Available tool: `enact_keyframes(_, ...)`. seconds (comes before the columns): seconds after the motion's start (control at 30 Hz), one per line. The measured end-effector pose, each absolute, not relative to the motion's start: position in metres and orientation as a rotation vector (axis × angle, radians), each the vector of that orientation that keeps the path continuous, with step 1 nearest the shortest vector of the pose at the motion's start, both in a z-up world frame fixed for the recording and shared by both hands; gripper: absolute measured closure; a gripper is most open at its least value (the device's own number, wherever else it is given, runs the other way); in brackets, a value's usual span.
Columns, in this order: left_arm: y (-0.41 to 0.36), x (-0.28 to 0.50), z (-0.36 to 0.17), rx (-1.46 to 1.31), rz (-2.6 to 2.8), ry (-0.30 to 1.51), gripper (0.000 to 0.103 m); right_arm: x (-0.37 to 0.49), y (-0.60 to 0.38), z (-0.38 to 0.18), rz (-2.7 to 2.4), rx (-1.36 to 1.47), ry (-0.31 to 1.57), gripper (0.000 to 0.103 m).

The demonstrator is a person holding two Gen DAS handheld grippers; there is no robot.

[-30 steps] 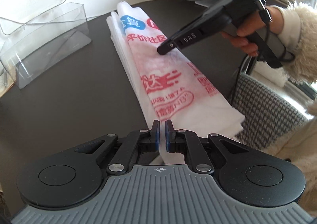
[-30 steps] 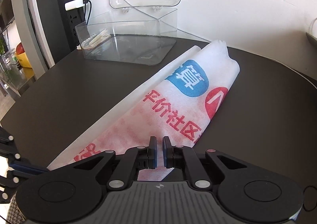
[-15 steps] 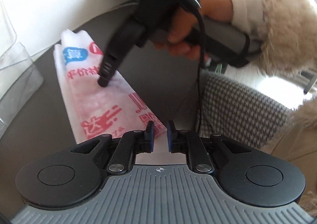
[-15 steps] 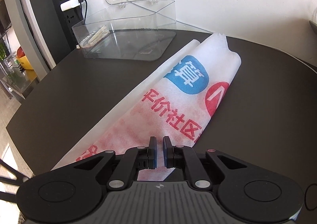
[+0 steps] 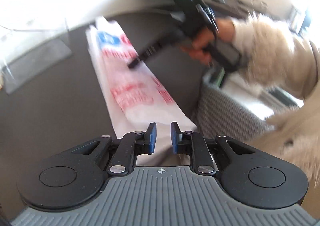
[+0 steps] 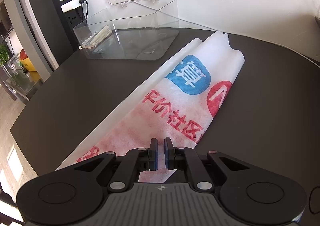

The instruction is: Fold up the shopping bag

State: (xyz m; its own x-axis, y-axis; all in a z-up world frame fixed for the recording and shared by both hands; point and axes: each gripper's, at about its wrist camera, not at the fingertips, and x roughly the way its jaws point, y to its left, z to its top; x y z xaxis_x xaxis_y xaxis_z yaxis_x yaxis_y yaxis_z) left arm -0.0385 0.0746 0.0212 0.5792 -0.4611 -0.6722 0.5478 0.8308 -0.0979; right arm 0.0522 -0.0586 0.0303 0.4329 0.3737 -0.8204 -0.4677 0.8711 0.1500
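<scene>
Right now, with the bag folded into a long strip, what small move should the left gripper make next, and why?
Probably ease the left gripper forward and close it on the near end of the shopping bag. Its jaws stand apart with nothing between them, just short of that end, while the right gripper presses its nearly closed tips onto the middle of the strip on the table, seemingly to pin it for a fold.

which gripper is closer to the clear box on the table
Right. The right gripper is over the bag's middle, nearer the box; the left gripper is at the bag's far end.
</scene>
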Motion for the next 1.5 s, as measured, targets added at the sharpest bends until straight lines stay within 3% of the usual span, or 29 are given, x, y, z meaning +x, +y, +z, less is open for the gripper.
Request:
enact_keyframes(0.13,0.083,-0.004,0.012,0.088,-0.464,0.725,0.080,0.050,-0.059,0.031,0.523,-0.111,0.985,0.092)
enact_keyframes(0.23,0.112,-0.002,0.018,-0.145,-0.590,0.664,0.079,0.049,-0.059,0.031,0.532,-0.132,0.979,0.092)
enact_keyframes(0.37,0.131,-0.012,0.047,-0.125,-0.572,0.564,0.076,0.050,-0.058,0.032,0.551,-0.172,0.980,0.092)
enact_keyframes(0.67,0.080,0.013,0.037,0.165,-0.505,0.705,0.077,0.051,-0.055,0.032,0.557,-0.201,0.982,0.092)
enact_keyframes(0.77,0.057,0.026,-0.009,0.302,-0.453,0.844,0.082,0.050,-0.056,0.033,0.552,-0.190,0.977,0.092)
enact_keyframes(1.1,0.041,0.016,-0.036,0.175,-0.538,0.927,0.084,0.060,-0.067,0.036,0.483,-0.215,0.969,0.091)
enact_keyframes(1.5,0.025,0.022,-0.024,0.077,-0.552,0.828,0.074,0.076,-0.074,0.035,0.471,-0.262,0.985,0.089)
